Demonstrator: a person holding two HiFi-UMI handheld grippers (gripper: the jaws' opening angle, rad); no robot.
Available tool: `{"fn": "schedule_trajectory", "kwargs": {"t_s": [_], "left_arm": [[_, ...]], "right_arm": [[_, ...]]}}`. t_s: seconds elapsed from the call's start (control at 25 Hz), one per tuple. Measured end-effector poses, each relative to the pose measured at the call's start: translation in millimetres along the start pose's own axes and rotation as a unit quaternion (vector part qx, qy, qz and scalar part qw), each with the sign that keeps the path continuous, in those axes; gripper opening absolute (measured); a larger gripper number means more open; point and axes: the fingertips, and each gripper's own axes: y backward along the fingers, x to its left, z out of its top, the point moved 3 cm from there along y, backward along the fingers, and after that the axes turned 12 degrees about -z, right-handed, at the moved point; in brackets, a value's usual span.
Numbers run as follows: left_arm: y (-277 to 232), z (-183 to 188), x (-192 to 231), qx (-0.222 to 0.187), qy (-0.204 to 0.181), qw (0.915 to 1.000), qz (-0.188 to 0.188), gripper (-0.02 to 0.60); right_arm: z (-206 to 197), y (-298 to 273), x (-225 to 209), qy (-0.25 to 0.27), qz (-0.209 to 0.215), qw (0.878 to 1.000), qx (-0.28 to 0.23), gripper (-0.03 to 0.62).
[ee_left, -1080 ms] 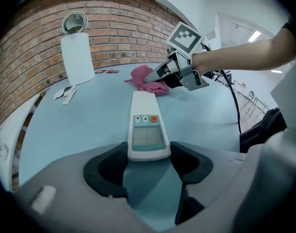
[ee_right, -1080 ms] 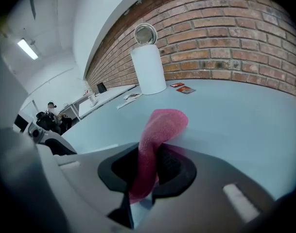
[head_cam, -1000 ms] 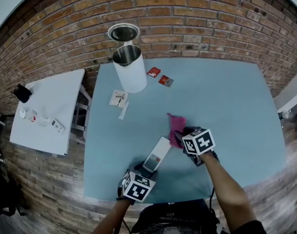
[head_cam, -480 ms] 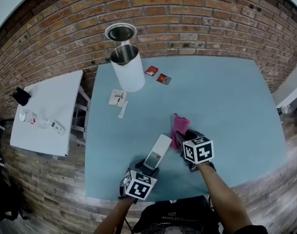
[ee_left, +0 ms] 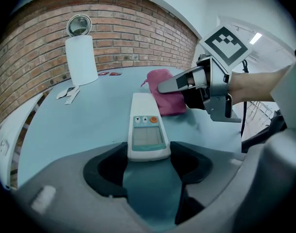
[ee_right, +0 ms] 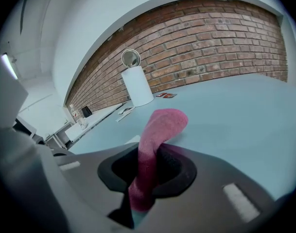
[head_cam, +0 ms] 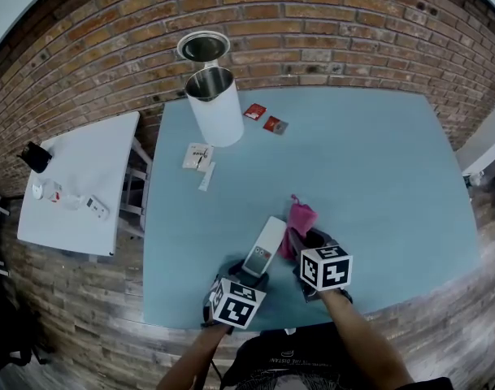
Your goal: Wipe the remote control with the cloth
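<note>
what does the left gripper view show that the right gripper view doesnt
Only the left gripper view: the remote control with its screen and buttons, gripped in the left claw, and the right claw from outside. Only the right gripper view: the cloth pinched in that claw, seen close up. Both: cloth, white canister, brick wall, blue table.

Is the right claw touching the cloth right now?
Touching. The right gripper view shows the pink cloth pinched between the jaws of the right claw, its free end curling up beyond them.

Cloth's [head_cam: 299, 216] near end behind right gripper [head_cam: 311, 240]
</note>
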Motion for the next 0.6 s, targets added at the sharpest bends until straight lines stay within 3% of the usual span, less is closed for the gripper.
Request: {"fn": "schedule_trajectory", "kwargs": {"t_s": [0.6], "left_arm": [[1, 0, 0, -0.013, 0.002, 0.9999, 0.006, 0.267]], "right_arm": [[-36, 26, 42, -0.051, 0.039, 0.997, 0.028, 0.071]]}}
